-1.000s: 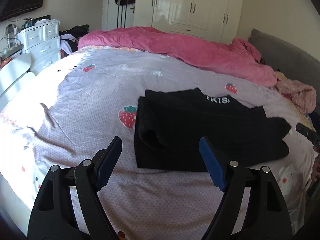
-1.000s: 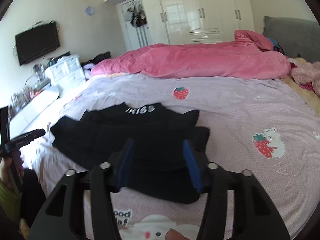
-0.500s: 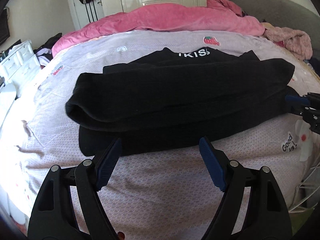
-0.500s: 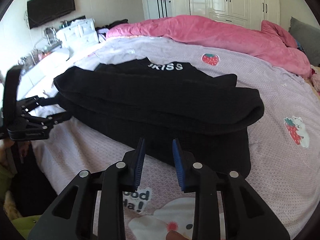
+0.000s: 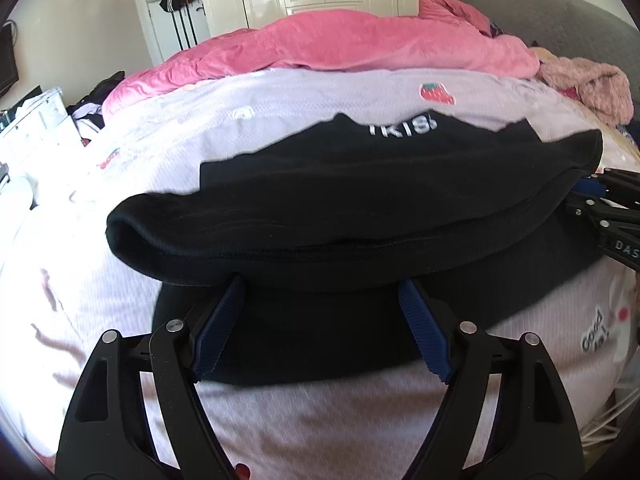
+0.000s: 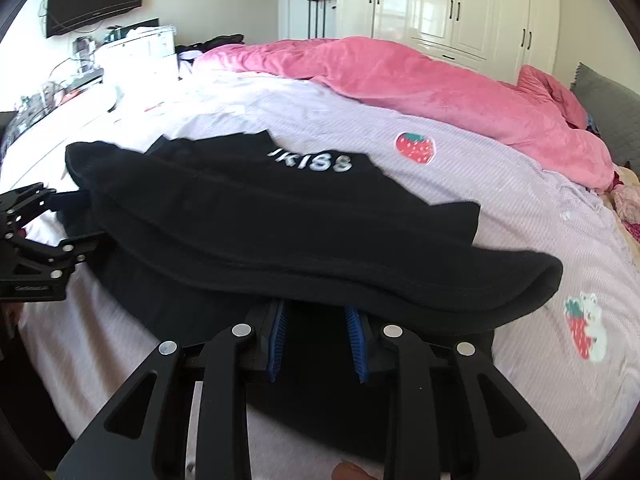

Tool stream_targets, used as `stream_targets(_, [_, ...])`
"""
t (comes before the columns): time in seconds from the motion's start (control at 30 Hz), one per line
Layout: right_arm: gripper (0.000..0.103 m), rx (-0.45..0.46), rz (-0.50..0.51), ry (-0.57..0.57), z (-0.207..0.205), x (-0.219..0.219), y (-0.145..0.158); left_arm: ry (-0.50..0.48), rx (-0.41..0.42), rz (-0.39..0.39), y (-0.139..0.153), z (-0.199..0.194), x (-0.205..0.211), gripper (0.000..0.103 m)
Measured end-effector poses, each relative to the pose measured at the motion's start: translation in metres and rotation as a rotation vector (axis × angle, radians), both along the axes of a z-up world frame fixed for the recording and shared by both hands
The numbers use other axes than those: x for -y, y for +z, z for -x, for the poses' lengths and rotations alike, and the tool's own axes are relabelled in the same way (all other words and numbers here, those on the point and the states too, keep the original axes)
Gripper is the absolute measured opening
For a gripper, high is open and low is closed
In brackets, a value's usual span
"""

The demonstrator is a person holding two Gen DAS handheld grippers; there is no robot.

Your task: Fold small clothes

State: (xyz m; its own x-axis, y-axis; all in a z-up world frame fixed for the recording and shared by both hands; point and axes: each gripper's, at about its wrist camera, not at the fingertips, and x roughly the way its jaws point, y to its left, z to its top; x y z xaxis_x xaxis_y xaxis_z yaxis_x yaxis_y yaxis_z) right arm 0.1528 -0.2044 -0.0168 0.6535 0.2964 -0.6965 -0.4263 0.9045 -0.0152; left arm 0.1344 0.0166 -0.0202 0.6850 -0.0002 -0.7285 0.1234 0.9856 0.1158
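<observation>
- A black garment (image 5: pixel 360 200) with white lettering lies partly folded on the lilac strawberry-print bedsheet (image 5: pixel 320 96), its top layer doubled over into a thick rolled edge facing the near side of the bed.
- The left gripper (image 5: pixel 320 300) sits at that near edge with its 2 blue pads (image 5: pixel 218 332) spread wide; the tips reach under the rolled edge, the lower black layer lies between them, and nothing is pinched.
- The right gripper (image 6: pixel 318 320) has its pads much closer together, tips tucked under the fold with dark cloth between them; I cannot tell if they press on it.
- A pink duvet (image 6: pixel 420 80) is heaped along the far side of the bed.
- White wardrobes (image 6: pixel 460 4) stand behind it.
</observation>
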Motion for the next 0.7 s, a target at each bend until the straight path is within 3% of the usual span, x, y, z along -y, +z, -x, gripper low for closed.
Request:
stream_targets(0.37, [0.025,-0.026,-0.032,-0.084,-0.061,0.006,0.004,0.132,-0.068,0.181,0.009,-0.072,-0.049,0.072])
stream_targets(0.7, [0.026,-0.071,-0.075,-0.22,-0.099,0.028,-0.002,0.217,-0.038,0.317,0.011,-0.104,-0.086,0.072])
